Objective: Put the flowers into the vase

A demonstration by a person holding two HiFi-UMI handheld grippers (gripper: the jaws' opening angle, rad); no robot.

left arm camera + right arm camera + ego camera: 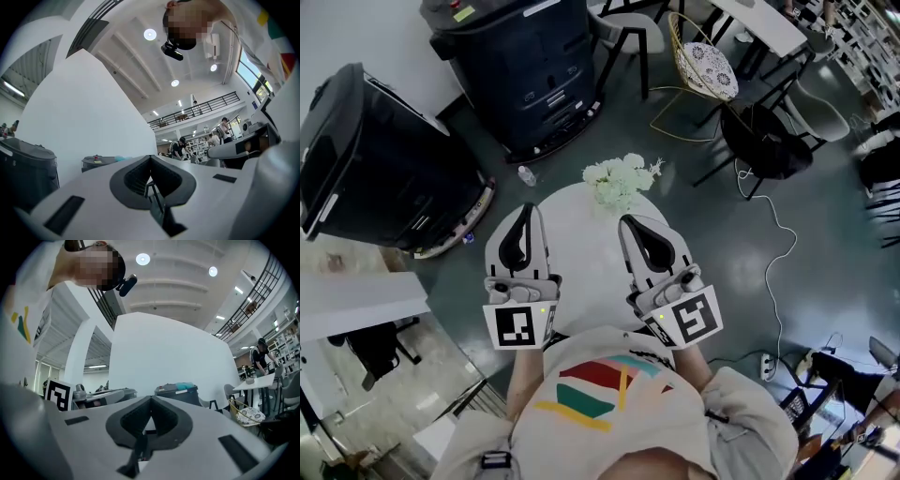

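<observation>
A bunch of white and pale green flowers (pixel 619 180) stands at the far edge of a small round white table (pixel 577 246). Whatever holds them is hidden under the blooms; I cannot make out a vase. My left gripper (pixel 525 210) and right gripper (pixel 628 223) are held side by side high above the table, close to my chest, pointing away from me. In the left gripper view the jaws (pixel 150 157) meet at their tips with nothing between them. The right gripper view shows the same: jaws (pixel 151 398) shut and empty, aimed level across the room.
Two big black wheeled bins (pixel 520 66) (pixel 375 159) stand on the floor beyond the table at the left. A small water bottle (pixel 526 175) lies near them. A gold wire chair (pixel 705 66), a black chair (pixel 764 141) and a white cable (pixel 778 253) are at the right.
</observation>
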